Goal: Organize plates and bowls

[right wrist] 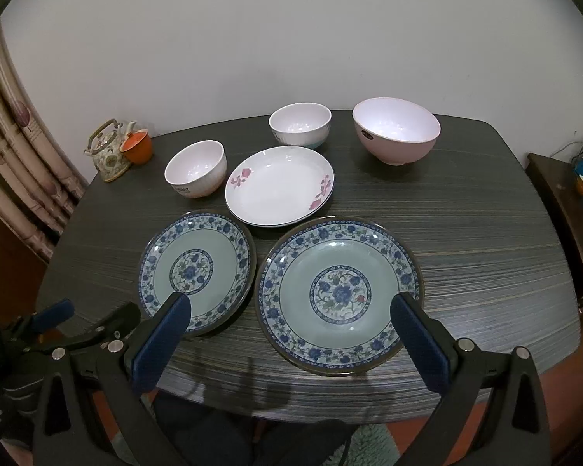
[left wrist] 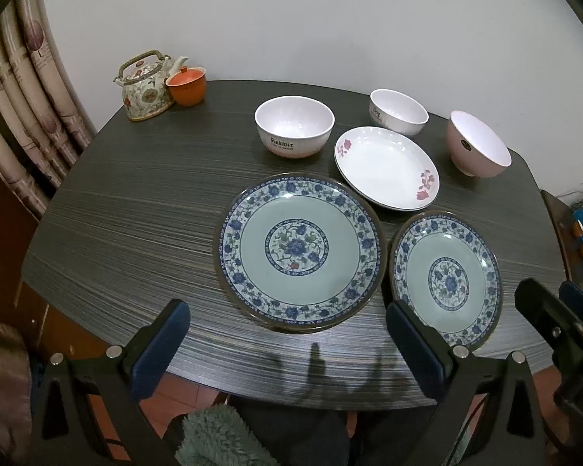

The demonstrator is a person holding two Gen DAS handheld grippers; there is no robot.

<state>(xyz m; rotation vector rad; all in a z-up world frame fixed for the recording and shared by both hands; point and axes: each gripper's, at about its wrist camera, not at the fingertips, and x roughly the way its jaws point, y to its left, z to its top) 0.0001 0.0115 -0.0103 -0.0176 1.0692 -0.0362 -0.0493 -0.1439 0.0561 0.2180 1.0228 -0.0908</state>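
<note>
Two green plates with blue flower borders lie side by side near the table's front edge: the left plate [left wrist: 299,252] [right wrist: 196,268] and the right plate [left wrist: 447,279] [right wrist: 340,293]. Behind them sits a white plate with pink flowers [left wrist: 386,167] [right wrist: 280,184]. Further back stand a white "Rabbit" bowl [left wrist: 294,126] [right wrist: 196,169], a second white bowl [left wrist: 398,110] [right wrist: 300,124] and a pink bowl [left wrist: 478,143] [right wrist: 396,134]. My left gripper [left wrist: 287,310] [right wrist: 97,310] hovers open before the left plate. My right gripper [right wrist: 291,303] [left wrist: 550,291] hovers open over the right plate, holding nothing.
The dark striped table [left wrist: 136,213] stands against a white wall. A flowered teapot [left wrist: 145,85] and an orange cup [left wrist: 186,85] occupy its back left corner. A curtain [left wrist: 27,97] hangs at the left and a low cabinet [right wrist: 555,202] stands at the right.
</note>
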